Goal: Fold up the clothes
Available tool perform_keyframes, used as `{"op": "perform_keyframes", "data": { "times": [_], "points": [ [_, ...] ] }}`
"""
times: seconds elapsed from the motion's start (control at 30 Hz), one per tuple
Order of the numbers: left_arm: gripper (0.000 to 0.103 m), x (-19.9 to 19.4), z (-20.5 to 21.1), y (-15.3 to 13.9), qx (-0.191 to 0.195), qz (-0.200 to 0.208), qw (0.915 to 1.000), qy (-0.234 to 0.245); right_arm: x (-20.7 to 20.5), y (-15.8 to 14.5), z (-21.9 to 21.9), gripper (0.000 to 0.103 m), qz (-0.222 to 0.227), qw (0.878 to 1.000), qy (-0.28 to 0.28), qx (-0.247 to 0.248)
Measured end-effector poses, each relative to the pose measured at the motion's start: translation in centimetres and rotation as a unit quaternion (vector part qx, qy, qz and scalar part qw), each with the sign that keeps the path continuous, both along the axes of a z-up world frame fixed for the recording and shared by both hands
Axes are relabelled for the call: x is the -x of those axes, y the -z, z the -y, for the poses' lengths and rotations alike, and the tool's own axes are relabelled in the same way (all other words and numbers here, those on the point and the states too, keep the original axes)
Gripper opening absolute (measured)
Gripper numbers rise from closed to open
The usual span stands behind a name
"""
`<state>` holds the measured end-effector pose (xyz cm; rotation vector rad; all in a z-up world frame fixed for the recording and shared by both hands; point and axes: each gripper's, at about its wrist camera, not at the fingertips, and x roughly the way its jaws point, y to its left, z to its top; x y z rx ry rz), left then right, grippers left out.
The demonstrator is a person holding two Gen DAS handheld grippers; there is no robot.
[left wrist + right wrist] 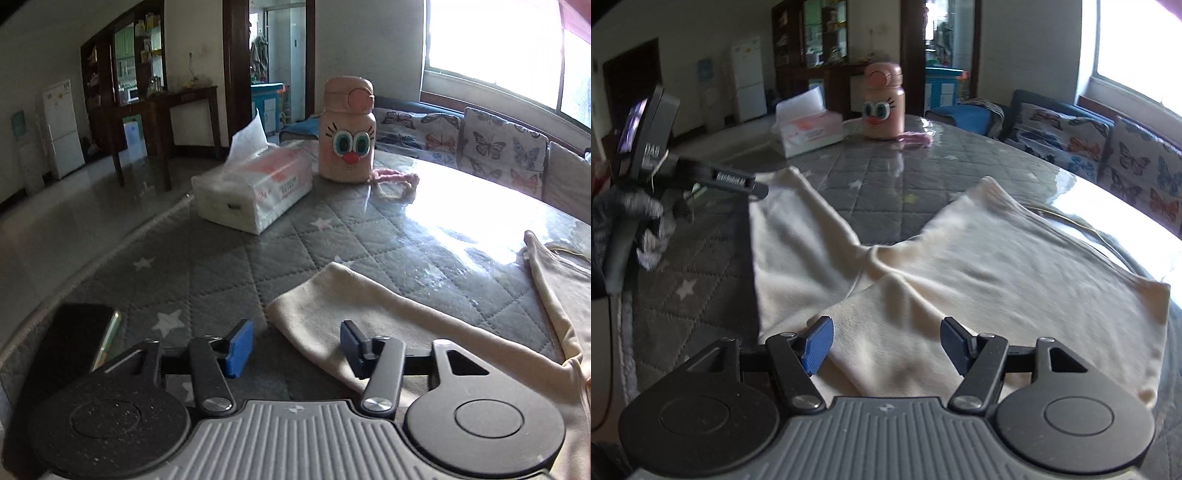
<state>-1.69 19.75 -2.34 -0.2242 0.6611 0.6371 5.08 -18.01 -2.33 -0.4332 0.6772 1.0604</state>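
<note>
A pair of cream trousers [960, 258] lies flat on the grey quilted table [879, 184], its two legs spread apart and pointing away. My right gripper [886, 345] is open and empty, just above the waist end. My left gripper [297, 347] is open and empty, low over the hem of the left leg [332, 295]; the hem's corner lies between the jaws without being pinched. The left gripper also shows at the left of the right wrist view [701, 177], held by a gloved hand.
A tissue box [255, 192] and a pink cartoon-face bottle [347, 136] with a pink strap stand at the table's far side. A dark phone [81, 339] lies by the near left edge. A butterfly-print sofa [491, 144] runs along the right under the window.
</note>
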Motion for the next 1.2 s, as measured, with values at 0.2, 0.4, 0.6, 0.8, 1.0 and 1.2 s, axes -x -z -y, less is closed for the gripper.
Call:
{"op": "perform_keyframes", "data": {
  "times": [0.2, 0.4, 0.6, 0.8, 1.0, 1.2],
  "points": [
    [0.021, -0.3, -0.2, 0.0, 0.008, 0.010, 0.9999, 0.001, 0.9, 0.0, -0.1, 0.066, 0.023, 1.000, -0.005, 0.009],
    [0.006, -0.1, -0.1, -0.8, 0.005, 0.028, 0.9996, 0.003, 0.4, -1.1, 1.2, 0.067, 0.012, 1.000, 0.008, -0.009],
    [0.004, 0.2, 2.2, -3.4, 0.000, 0.064, 0.9971, 0.042, -0.4, -2.0, 3.2, 0.067, -0.009, 0.999, 0.031, -0.030],
    [0.004, -0.2, 7.6, -6.9, -0.009, 0.101, 0.9851, 0.139, -1.4, -2.8, 6.2, 0.067, -0.024, 0.996, 0.072, -0.050],
    [0.004, -0.9, 14.5, -8.7, 0.003, 0.123, 0.9589, 0.255, -2.2, -3.0, 9.9, 0.067, -0.038, 0.990, 0.120, -0.069],
    [0.004, -1.8, 21.2, -8.3, 0.014, 0.120, 0.9250, 0.360, -2.4, -2.5, 12.9, 0.066, -0.055, 0.983, 0.158, -0.075]
  ]
}}
